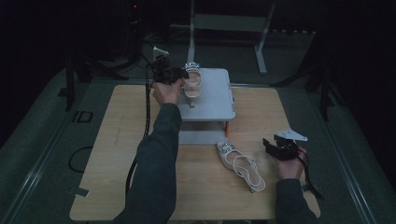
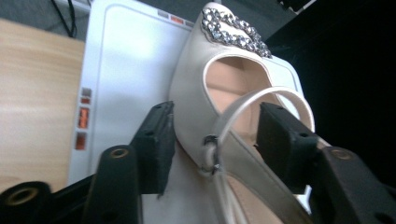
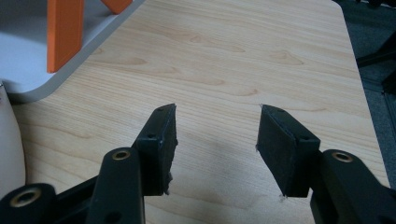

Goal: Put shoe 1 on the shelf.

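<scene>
Placing a pair of shoes on the raised stand looks to be the job in hand, and it appears about half done. One cream-white slingback heeled shoe with a rhinestone buckle on its toe (image 1: 192, 83) already rests on top of the pale grey two-tier plastic shoe stand (image 1: 212, 100), at the far left part of its upper shelf. The left gripper (image 1: 180, 73) reaches in at that shoe; in the left gripper view its jaws stand wide apart either side of the shoe's body (image 2: 196, 112), near the strap and small buckle, and whether the pads actually touch the shoe cannot be told.

The matching second cream-white heeled shoe (image 1: 240, 164) lies on the light wooden table (image 1: 116, 140), just in front of the stand and near the right gripper (image 1: 273, 148). That gripper hangs above bare tabletop with its jaws spread and nothing between them.

What seems left: drawing the left gripper clear of the shelved shoe, then picking up the second shoe and setting it beside the first.
</scene>
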`<state>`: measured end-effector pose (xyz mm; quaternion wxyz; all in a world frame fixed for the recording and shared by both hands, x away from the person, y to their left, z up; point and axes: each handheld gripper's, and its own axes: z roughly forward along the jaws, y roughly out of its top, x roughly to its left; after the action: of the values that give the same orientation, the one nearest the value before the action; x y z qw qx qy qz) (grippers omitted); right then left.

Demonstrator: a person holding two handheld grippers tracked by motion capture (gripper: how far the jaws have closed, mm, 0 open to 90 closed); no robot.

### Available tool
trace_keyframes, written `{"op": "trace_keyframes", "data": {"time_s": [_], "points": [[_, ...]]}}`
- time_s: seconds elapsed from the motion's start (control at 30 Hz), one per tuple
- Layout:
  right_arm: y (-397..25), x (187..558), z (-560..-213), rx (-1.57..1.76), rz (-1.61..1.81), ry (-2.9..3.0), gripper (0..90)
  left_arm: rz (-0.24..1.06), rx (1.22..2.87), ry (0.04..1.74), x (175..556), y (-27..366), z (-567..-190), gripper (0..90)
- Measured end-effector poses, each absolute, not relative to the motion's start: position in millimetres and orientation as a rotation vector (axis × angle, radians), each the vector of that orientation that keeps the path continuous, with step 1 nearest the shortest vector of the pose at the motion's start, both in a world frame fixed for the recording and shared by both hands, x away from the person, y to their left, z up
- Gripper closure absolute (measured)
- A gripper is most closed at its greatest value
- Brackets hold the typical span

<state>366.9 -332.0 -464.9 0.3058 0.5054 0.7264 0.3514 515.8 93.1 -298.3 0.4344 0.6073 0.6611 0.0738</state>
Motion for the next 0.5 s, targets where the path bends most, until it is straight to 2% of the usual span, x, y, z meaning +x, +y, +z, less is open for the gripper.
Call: {"op": "trace_keyframes", "data": {"time_s": [0.13, 0.5], "points": [[-331.4, 367.3, -466.2, 1.342, 0.922, 1.928, 46.7, 0.304, 1.579, 1.561, 512.0, 94.8, -295.6, 45.2], [-331.6, 366.8, -465.5, 1.340, 0.925, 1.925, 46.8, 0.423, 1.614, 1.372, 499.6, 105.6, -284.0, 47.5]]}}
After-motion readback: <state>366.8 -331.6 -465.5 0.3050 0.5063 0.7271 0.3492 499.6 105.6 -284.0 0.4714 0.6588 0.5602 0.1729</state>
